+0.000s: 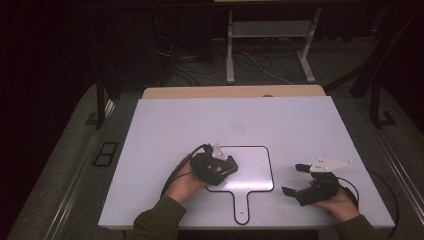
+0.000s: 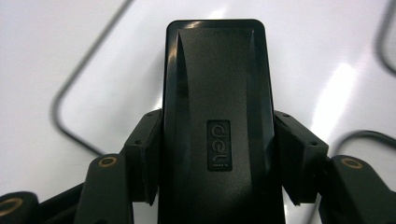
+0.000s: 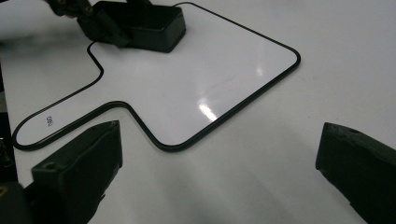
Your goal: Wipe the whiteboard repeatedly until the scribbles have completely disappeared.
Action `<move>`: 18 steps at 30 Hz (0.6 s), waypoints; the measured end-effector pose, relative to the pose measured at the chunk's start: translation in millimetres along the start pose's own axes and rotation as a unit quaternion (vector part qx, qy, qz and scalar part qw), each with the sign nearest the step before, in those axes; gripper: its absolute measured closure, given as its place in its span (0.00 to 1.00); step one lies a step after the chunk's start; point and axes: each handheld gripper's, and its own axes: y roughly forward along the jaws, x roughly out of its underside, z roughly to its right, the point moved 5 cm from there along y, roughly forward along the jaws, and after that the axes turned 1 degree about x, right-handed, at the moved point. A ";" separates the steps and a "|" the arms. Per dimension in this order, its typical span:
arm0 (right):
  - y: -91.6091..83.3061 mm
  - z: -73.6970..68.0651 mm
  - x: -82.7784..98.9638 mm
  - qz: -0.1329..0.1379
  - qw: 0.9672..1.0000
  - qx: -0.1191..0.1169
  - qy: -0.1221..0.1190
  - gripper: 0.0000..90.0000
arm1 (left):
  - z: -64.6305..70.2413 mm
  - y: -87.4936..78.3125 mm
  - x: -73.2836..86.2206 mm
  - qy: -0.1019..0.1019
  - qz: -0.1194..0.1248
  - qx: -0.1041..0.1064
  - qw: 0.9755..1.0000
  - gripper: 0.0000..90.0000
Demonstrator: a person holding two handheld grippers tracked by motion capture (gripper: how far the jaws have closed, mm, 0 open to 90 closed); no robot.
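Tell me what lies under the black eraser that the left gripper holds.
Under the black eraser, clamped in the left gripper, lies the paddle-shaped whiteboard with its black rim. The patch of board beneath the eraser is covered, so any marks there stay hidden.

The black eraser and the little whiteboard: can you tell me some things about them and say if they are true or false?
1. The left tool is shut on the black eraser. True.
2. The eraser is over the paddle-shaped whiteboard. True.
3. The right tool also grips the eraser. False: its jaws stand open, off to the board's side.
4. The whiteboard's border is red. False: it is black.
5. The whiteboard lies on a white table. True.
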 end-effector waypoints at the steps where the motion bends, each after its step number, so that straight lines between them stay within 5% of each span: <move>1: -0.1 0.0 0.0 0.000 1.000 0.000 0.000 0.00 | 3.0 -0.4 0.8 -0.002 0.001 0.004 1.000 0.43; 6: 0.2 -0.2 0.0 0.001 1.000 0.000 -0.001 0.00 | 3.2 -1.5 2.2 -0.002 0.000 0.008 1.000 0.43; 18: 0.4 0.4 0.4 -0.003 1.000 0.002 -0.003 0.00 | -43.0 -10.4 18.1 -0.050 -0.004 -0.043 0.998 0.43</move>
